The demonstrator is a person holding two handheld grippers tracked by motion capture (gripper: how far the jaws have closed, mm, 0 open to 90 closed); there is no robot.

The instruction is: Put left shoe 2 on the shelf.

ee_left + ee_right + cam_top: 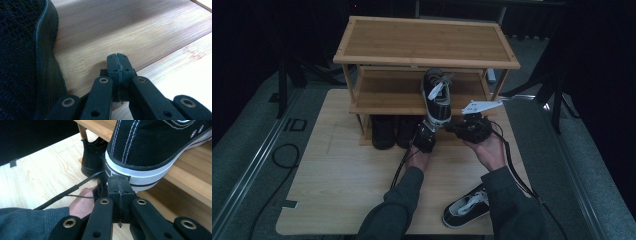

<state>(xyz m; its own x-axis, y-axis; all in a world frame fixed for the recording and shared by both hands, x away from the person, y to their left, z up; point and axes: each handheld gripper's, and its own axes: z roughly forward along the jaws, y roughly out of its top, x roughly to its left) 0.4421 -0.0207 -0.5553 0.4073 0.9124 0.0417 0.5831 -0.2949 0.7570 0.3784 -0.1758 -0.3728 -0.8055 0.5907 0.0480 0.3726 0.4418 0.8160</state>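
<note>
While both pairs of jaws are pressed shut on nothing, the black-and-white sneaker (436, 95) is seen resting on the middle shelf of the bamboo shoe rack (422, 45), its heel overhanging the shelf's front edge. The left gripper (426, 136) is held just below that heel, and the right gripper (472, 127) just beside it, at the front of the rack. In the right gripper view the closed jaws are seen close against the sneaker's white heel band (140, 178). The step in hand is judged to be the seating of this sneaker on the rack; a push on the heel, with jaws kept closed, is called for next, so that the sole is carried fully onto the shelf.

Two sneakers are counted: one on the rack, and its mate (467, 206) lying on the table (337, 170), well in front of the rack, near the right sleeve. Two dark shoes (394, 131) are counted under the rack's lowest shelf. One rack with three levels is counted.
</note>
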